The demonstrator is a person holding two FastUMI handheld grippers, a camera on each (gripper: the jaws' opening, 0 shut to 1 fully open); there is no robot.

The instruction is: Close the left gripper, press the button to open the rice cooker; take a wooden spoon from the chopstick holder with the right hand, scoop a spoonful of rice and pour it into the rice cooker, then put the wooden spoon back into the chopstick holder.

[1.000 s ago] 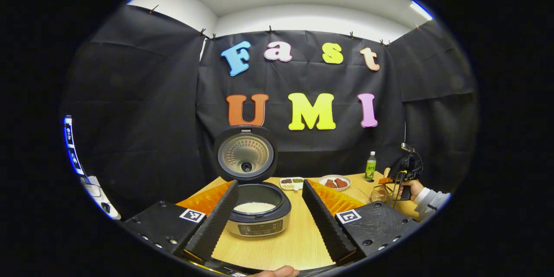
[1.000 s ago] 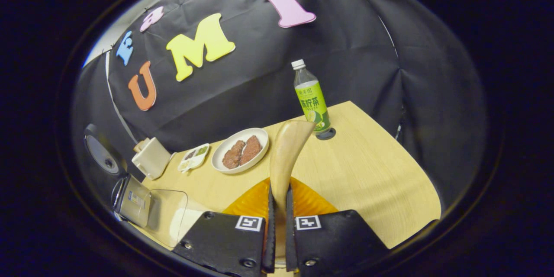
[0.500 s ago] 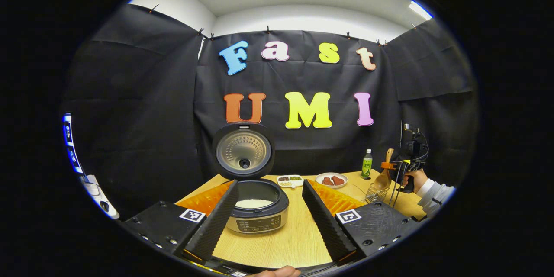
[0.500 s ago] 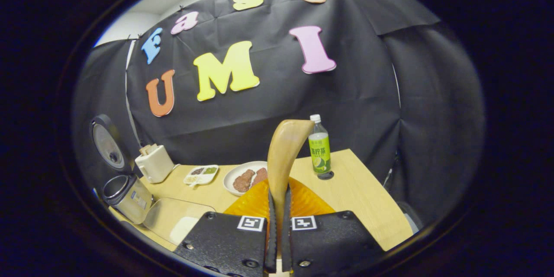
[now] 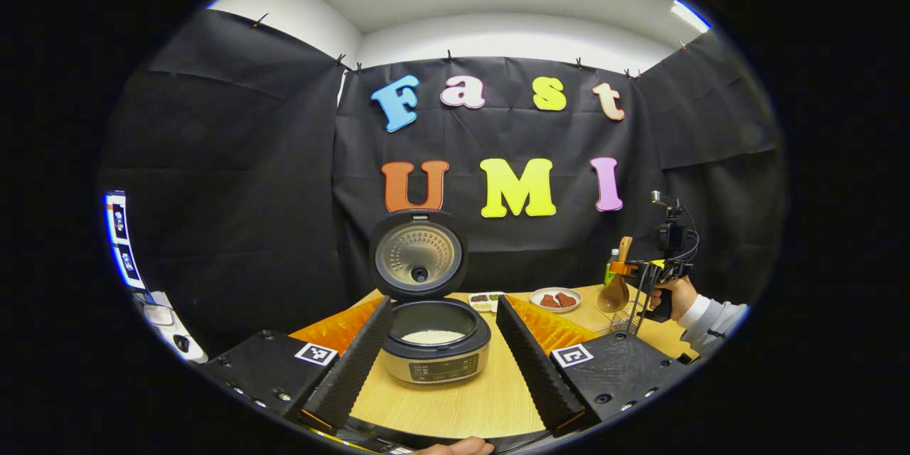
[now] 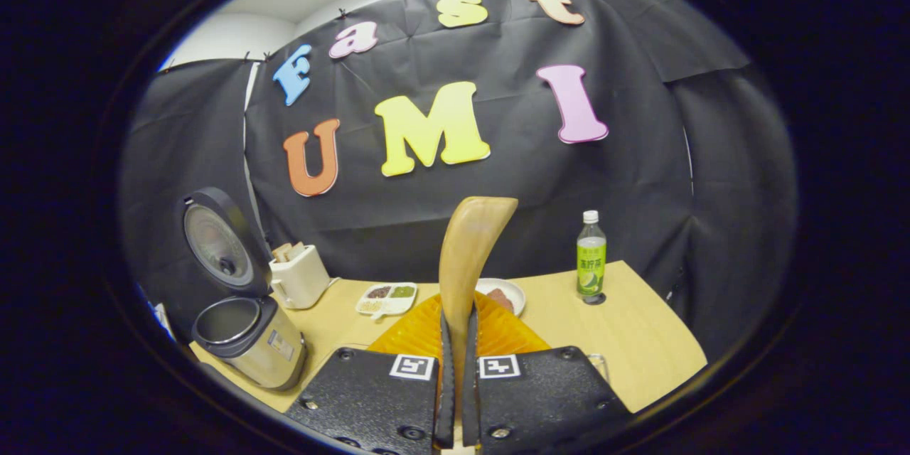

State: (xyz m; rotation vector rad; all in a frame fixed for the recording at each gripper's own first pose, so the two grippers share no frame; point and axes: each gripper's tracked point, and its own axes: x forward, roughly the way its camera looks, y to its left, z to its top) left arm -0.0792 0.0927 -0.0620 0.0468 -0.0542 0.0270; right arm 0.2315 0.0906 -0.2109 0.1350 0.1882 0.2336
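The rice cooker (image 5: 435,355) stands open on the wooden table, its lid (image 5: 419,254) upright and white rice (image 5: 432,336) in the pot. My left gripper (image 5: 442,370) is open, one finger on each side of the cooker and short of it. At the far right, my right gripper (image 5: 640,271) holds the wooden spoon (image 5: 614,290) bowl-down above the wire chopstick holder (image 5: 625,320). In the right gripper view, my right gripper (image 6: 457,370) is shut on the spoon's handle (image 6: 469,256), which rises in front of the camera. The cooker (image 6: 249,330) sits at the lower left there.
A white toaster (image 6: 298,277), a small divided dish (image 6: 387,296), a plate of meat (image 6: 501,293) and a green bottle (image 6: 591,256) stand along the back of the table (image 6: 640,341). A hand (image 5: 675,295) in a light sleeve holds the right gripper.
The right gripper has risen with the spoon, whose bowl now hangs above the holder, and its view has swung left to take in the cooker. The left gripper has hardly moved.
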